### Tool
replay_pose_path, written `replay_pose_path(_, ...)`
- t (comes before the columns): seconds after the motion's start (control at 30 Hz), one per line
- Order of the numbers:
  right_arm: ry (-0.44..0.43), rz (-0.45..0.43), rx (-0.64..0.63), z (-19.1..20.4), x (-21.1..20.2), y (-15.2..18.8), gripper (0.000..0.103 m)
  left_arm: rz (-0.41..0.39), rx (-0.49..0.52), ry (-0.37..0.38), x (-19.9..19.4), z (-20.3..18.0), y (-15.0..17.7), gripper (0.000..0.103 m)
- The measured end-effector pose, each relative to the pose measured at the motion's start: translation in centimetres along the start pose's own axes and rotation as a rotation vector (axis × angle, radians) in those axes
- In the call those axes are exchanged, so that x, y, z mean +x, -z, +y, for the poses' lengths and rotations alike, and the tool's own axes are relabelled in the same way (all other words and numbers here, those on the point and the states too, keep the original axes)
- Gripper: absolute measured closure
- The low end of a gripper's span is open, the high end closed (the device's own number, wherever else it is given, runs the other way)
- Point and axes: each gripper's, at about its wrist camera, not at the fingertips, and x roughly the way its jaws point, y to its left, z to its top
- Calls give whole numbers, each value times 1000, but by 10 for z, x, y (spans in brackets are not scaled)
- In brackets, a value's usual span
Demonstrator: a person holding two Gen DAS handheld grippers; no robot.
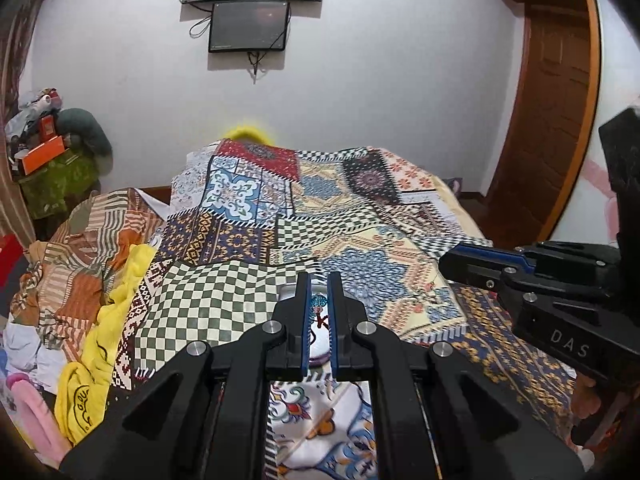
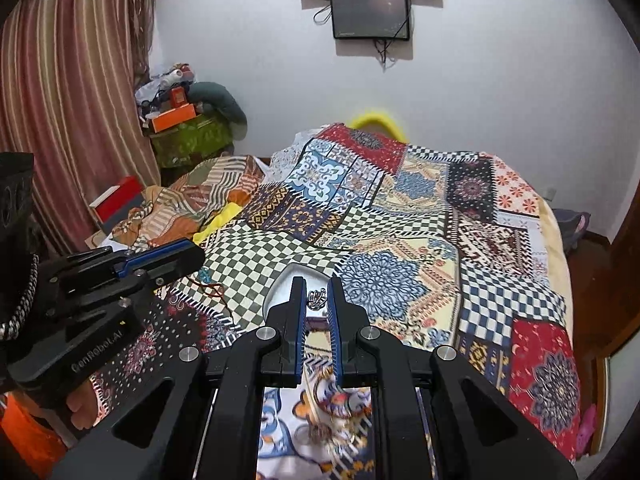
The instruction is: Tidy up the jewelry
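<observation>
A small white tray (image 2: 286, 276) lies on the patchwork bedspread (image 2: 400, 216). In the right wrist view my right gripper (image 2: 317, 298) has its jaws nearly closed around a silver ornate jewelry piece (image 2: 316, 299) just above the tray. In the left wrist view my left gripper (image 1: 319, 300) has narrow jaws around a teal beaded piece with a red-brown cord (image 1: 319, 312), over the white tray (image 1: 288, 292). The right gripper shows in the left wrist view at the right (image 1: 460, 264); the left gripper shows in the right wrist view at the left (image 2: 188, 256). Blurred jewelry (image 2: 332, 428) lies under the right gripper.
Crumpled clothes and a yellow cloth (image 1: 116, 304) pile up at the bed's left. A cluttered green-covered stand (image 2: 192, 140) with an orange box stands by the striped curtain (image 2: 72, 92). A wooden door (image 1: 556, 120) is at the right. Screens (image 1: 250, 26) hang on the far wall.
</observation>
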Motion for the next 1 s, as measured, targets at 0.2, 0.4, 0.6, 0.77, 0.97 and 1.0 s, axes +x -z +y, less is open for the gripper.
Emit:
replay_pose_path(0.2,11,47,-25,-2,33,-9,94,46,-26,-2,37,8,-2,97)
replay_pose_path(0.4,-17,120,-37,-11,65,-12,94,112,-46,14,73,12,-2,97)
replay_pose_path(0.6,-51,193,-28,-20,92,-12,94,176,-57,24,102,15,6,97)
replay_pose_path(0.77,-101,247,8,-25,108,-10,94,237,-75,43,122,20,17,97)
replay_pose_path(0.97,-112,305,18,-26,124,-4,94,301,-67,46,137,24,34,97)
replay_pose_path(1.0,-113,314,20,-27,128,-4,94,305,-63,42,137,24,36,97)
